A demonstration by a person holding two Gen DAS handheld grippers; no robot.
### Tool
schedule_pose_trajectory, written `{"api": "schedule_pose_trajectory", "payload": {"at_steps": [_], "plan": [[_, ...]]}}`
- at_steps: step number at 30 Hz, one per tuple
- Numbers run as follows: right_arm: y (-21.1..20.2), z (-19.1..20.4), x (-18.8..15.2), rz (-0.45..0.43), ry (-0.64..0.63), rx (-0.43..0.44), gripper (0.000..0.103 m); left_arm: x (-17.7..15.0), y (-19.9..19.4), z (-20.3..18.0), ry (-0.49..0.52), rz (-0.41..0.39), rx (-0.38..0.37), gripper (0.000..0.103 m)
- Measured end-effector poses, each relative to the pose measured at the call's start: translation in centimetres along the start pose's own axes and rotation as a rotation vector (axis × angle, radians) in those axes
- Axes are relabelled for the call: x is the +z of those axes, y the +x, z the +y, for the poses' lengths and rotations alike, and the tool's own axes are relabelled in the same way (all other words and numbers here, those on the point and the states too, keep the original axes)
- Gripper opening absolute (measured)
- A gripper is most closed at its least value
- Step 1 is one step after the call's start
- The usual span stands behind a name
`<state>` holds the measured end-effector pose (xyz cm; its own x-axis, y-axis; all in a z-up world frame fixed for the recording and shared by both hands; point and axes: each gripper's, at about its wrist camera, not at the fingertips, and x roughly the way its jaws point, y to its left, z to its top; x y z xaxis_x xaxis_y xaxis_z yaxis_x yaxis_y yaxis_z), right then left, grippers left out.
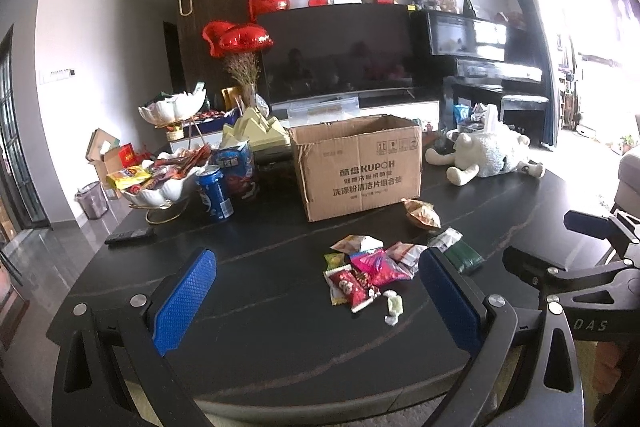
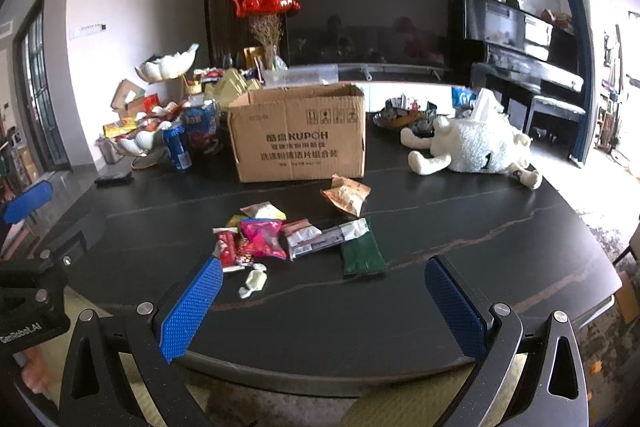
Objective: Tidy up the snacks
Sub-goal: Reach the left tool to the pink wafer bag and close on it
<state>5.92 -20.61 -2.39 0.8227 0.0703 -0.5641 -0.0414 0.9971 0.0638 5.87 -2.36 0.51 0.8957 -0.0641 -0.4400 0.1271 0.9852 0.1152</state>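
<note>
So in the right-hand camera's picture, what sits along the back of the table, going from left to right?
White snack bowl → blue can → cardboard box → white plush toy.

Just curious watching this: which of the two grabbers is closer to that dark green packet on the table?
Right. The green packet lies between the right gripper fingers, just ahead; from the left gripper it sits off beyond the right finger.

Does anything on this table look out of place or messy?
Yes. Loose snack packets lie scattered on the dark table in front of the open cardboard box, and a plush toy lies flopped on its side.
</note>
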Motion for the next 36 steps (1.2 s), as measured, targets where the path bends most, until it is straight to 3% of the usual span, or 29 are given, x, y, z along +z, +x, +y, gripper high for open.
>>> {"api": "schedule_pose_trajectory", "payload": {"at_steps": [11, 16, 32, 36], "plan": [[5.1, -1.6, 0.4, 0.039, 0.032, 0.007, 0.102, -1.4, 5.1, -0.3, -0.043, 0.055, 0.009, 0.092], [8.4, -1.8, 0.0, 0.098, 0.025, 0.052, 0.102, -2.0, 8.1, -0.5, -0.063, 0.117, -0.030, 0.082], [17.1, -4.8, -1.0, 0.279, 0.073, 0.090, 0.084, -3.8, 17.7, -3.6, -0.091, 0.373, -0.220, 0.045], [18.4, -5.5, -1.0, 0.310, 0.091, 0.103, 0.082, -3.8, 19.3, -4.2, -0.108, 0.414, -0.238, 0.043]]}}
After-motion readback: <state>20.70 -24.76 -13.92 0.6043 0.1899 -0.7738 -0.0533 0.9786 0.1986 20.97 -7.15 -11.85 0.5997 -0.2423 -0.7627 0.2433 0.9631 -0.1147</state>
